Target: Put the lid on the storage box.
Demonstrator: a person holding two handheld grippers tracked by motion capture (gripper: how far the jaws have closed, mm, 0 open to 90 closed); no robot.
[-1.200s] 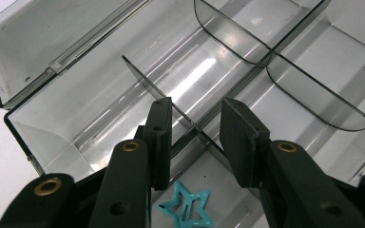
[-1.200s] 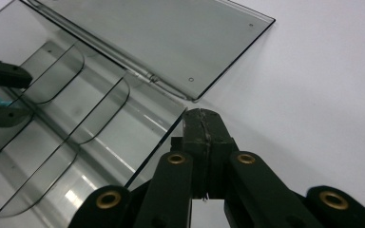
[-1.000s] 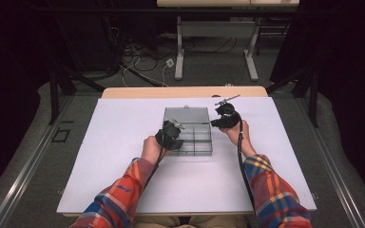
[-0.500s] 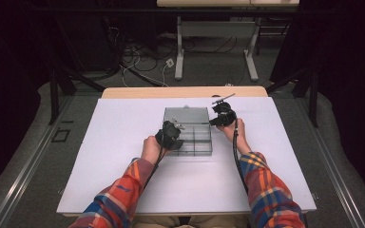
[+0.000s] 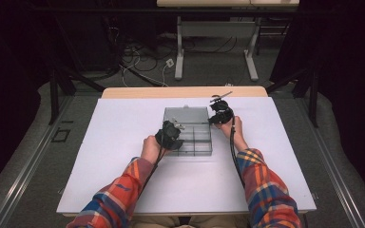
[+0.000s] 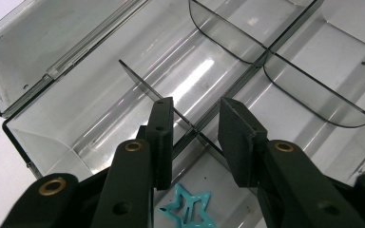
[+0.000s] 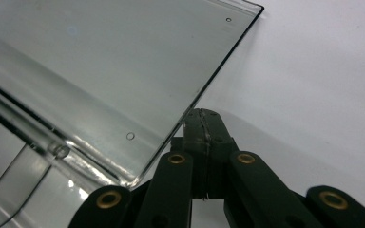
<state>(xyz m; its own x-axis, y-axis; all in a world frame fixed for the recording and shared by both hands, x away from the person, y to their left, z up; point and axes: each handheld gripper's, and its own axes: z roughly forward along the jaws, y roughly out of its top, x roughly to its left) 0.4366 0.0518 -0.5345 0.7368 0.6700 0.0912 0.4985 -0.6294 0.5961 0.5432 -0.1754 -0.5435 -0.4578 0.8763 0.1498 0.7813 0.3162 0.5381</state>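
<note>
A: Counting first, what sits on the worktop [image 5: 123,156]?

B: One clear plastic box [image 5: 188,133], lid [image 5: 186,114] swung open and lying flat beyond it, and two tools. One turquoise star clip [image 6: 186,212] is the single loose item.

A: Where is the star relative to the box?

B: Inside it, on the floor of a compartment at the box's near left corner, directly under the left tool [image 6: 195,137]. Curved dividers [image 6: 309,92] split the box into several compartments; the others that can be seen hold nothing visible.

A: How does the box lie?

B: In the high view, its long axis runs left to right across the worktop, and the hinge side faces away from the person, so the lid points to the far edge.

A: And the left tool?

B: It hangs over the box's near left part, jaws partly apart, gripping nothing; a thin divider wall stands in the gap without being pinched, and the star lies below, free.

A: The right tool [image 7: 204,126]?

B: Jaws pressed fully together, holding nothing, tip just beside the lid's right edge, at the box's far right corner.
</note>
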